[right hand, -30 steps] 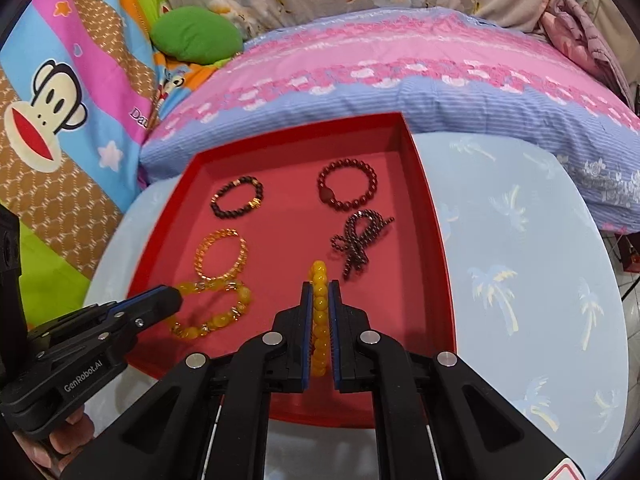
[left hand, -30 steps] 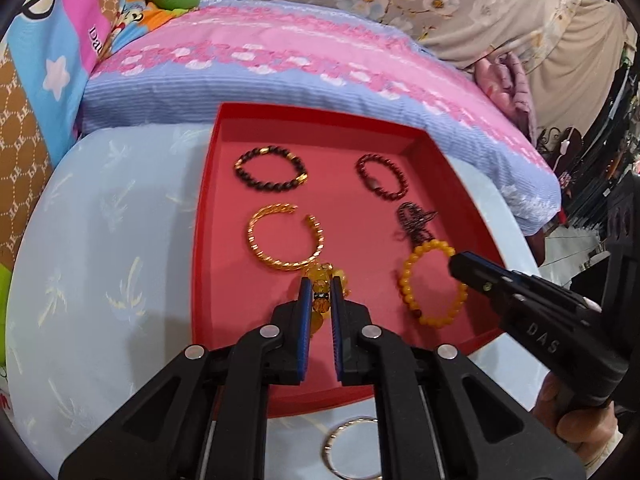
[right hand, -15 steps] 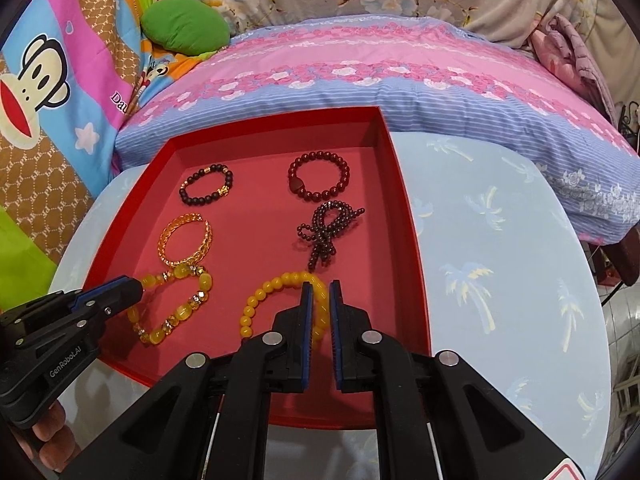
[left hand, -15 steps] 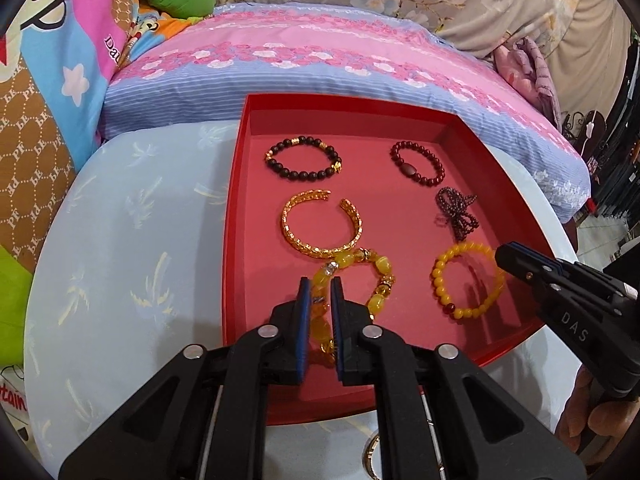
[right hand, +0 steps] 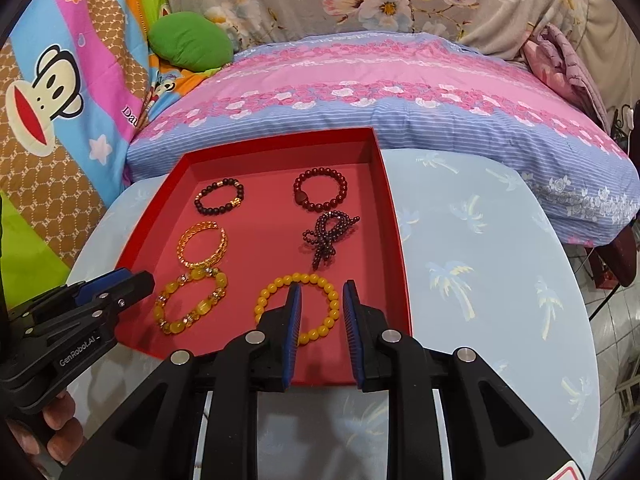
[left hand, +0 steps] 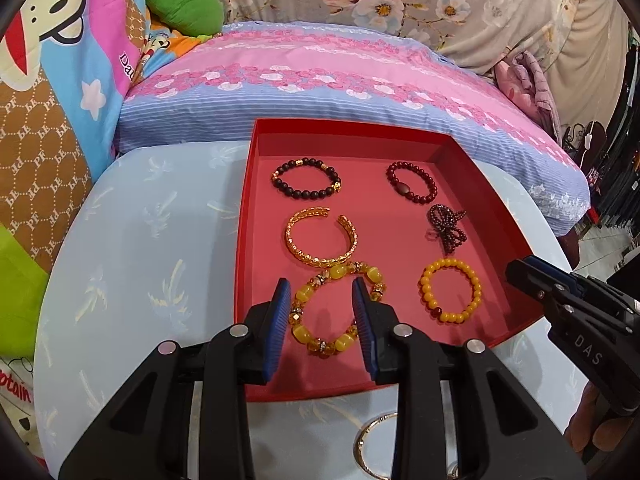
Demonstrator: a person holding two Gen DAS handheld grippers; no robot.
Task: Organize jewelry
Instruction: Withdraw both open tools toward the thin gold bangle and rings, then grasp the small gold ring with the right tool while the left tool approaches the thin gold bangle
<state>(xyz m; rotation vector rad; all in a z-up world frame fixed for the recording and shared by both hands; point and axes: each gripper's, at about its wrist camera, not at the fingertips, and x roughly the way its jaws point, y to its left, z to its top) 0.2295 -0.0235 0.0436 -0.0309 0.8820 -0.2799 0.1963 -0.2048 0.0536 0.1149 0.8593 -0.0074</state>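
Note:
A red tray (left hand: 244,216) holds several bracelets: a black one with gold beads (left hand: 308,195), a dark red one (left hand: 402,189), a gold cuff (left hand: 316,258) and a dark bead tangle (left hand: 446,228). My left gripper (left hand: 320,288) hangs over a chunky yellow bracelet (left hand: 300,332) that lies flat on the tray. Its jaws are opening and its pads stand clear of the beads. My right gripper (right hand: 322,288) is opening too, over the right side of a yellow bead bracelet (right hand: 316,278) that also lies flat. Each gripper shows in the other's view, the right gripper (left hand: 516,270) and the left gripper (right hand: 140,280).
The tray (right hand: 396,216) sits on a round table with a light blue palm-print cloth (left hand: 160,240). A thin metal bangle (left hand: 370,432) lies on the cloth at the near edge. A pink and blue pillow (left hand: 340,76) and a green cushion (left hand: 184,0) lie behind the table.
Both grippers were shut on their yellow bracelets and have let go. The jaws have parted and each bracelet now lies flat as a ring on the tray. Both views have tilted up slightly.

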